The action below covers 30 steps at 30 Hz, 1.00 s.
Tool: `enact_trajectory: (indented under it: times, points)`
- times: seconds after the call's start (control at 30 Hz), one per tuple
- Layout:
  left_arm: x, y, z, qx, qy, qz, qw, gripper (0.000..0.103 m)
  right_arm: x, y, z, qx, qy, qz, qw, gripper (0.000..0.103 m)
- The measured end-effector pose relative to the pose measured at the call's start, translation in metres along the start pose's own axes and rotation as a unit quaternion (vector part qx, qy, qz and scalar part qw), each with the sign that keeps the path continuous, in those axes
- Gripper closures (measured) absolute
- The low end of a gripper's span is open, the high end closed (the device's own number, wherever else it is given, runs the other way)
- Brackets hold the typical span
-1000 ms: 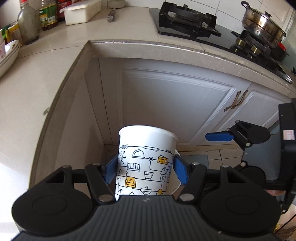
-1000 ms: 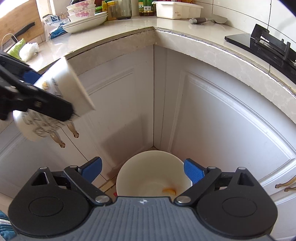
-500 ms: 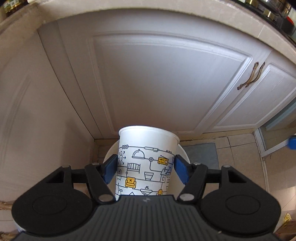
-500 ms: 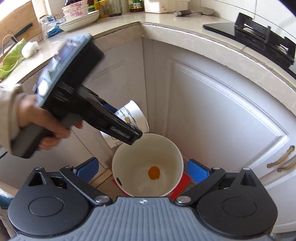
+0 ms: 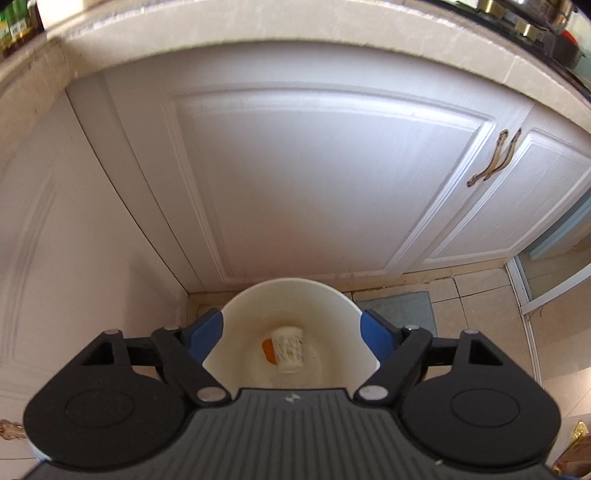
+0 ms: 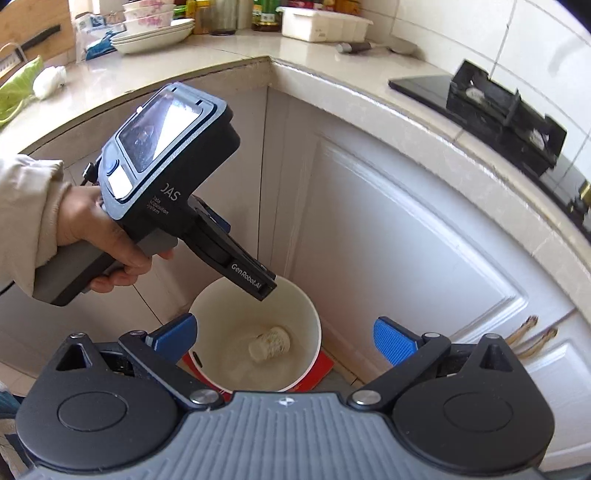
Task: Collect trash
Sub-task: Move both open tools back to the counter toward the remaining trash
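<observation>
A printed paper cup (image 5: 288,349) lies on its side at the bottom of a white round trash bin (image 5: 258,295), next to an orange scrap (image 5: 267,349). My left gripper (image 5: 291,330) is open and empty, held above the bin's mouth. In the right wrist view the cup (image 6: 269,343) lies inside the bin (image 6: 310,314), and the left gripper's body (image 6: 166,199) hangs over the bin's far rim. My right gripper (image 6: 284,338) is open and empty, above the bin's near side.
The bin stands in the floor corner between white cabinet doors (image 5: 314,177) with bronze handles (image 5: 495,162). A red base (image 6: 321,369) lies under the bin. The counter above holds plates (image 6: 151,33), a white box (image 6: 325,24) and a black stove (image 6: 502,110).
My left gripper opened and let go of the paper cup, which dropped into the bin and came to rest on its side. The right gripper stayed open over the bin.
</observation>
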<state>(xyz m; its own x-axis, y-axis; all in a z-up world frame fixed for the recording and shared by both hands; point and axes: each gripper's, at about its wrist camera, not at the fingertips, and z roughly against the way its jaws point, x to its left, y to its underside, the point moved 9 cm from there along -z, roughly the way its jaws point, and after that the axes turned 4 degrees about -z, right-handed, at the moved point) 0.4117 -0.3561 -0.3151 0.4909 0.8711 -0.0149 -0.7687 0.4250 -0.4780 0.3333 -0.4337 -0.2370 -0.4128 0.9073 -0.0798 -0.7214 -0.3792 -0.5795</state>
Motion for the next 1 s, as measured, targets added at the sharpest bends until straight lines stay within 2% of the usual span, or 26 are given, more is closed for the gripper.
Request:
enact_trajectory:
  times: [0.1,0.33,0.6,0.8,1.0]
  points:
    - [0.000,-0.003,0.020,-0.017,-0.007,-0.008,0.9998,0.019,0.006,-0.008,0.007,-0.008,-0.001,0.017,1.000,0.000]
    - [0.010,-0.006,0.071,-0.040,-0.014,0.011,0.9990,0.016,0.014,-0.022,0.025,-0.020,-0.023,0.024,0.999,0.000]
    - [0.034,0.004,0.152,-0.076,-0.049,0.035,0.9953,0.016,0.034,-0.042,0.045,-0.035,-0.040,0.042,0.998,0.000]
    - [0.071,0.032,0.218,-0.101,-0.093,0.066,0.9883,0.016,0.060,-0.070,0.048,-0.058,-0.063,0.063,0.994,0.000]
    - [0.116,0.076,0.258,-0.098,-0.151,0.114,0.9770,0.016,0.112,-0.102,0.057,-0.084,-0.110,0.090,0.986,0.000]
